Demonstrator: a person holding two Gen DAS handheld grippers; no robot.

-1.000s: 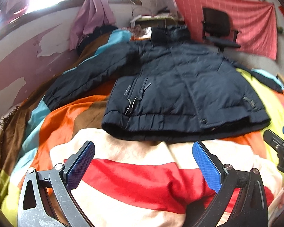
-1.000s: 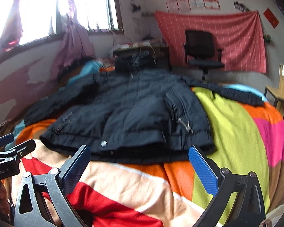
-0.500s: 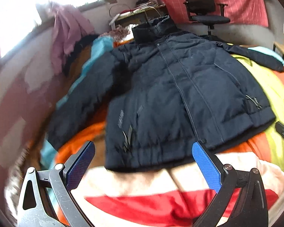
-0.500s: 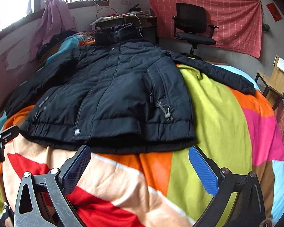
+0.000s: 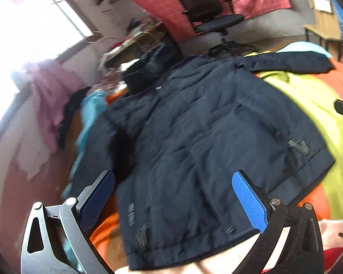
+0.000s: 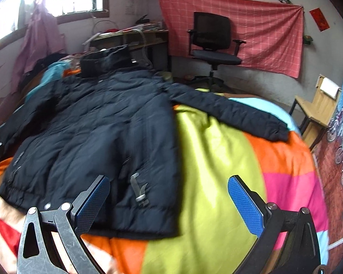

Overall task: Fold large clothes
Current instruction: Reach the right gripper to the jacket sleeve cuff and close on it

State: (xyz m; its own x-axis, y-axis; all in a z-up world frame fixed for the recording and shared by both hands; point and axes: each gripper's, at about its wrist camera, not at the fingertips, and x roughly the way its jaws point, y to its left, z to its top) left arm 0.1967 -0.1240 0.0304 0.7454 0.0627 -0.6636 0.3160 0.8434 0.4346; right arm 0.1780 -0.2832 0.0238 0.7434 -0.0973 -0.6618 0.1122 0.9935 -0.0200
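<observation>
Bedroom with black swivel office chair (image 6: 213, 43) against red checked wall cloth (image 6: 258, 34). Dark navy padded jacket (image 6: 98, 132) spread flat on striped multicoloured blanket (image 6: 217, 159). Left gripper (image 5: 178, 198) and right gripper (image 6: 169, 198) both spread apart, empty, over jacket hem.

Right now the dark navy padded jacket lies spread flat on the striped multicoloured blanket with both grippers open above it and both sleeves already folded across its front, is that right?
Not quite: the sleeves are not folded in. In the right wrist view the right-hand sleeve stretches out sideways from the dark navy padded jacket across the striped multicoloured blanket. Otherwise correct: the left gripper and right gripper are open.
</observation>
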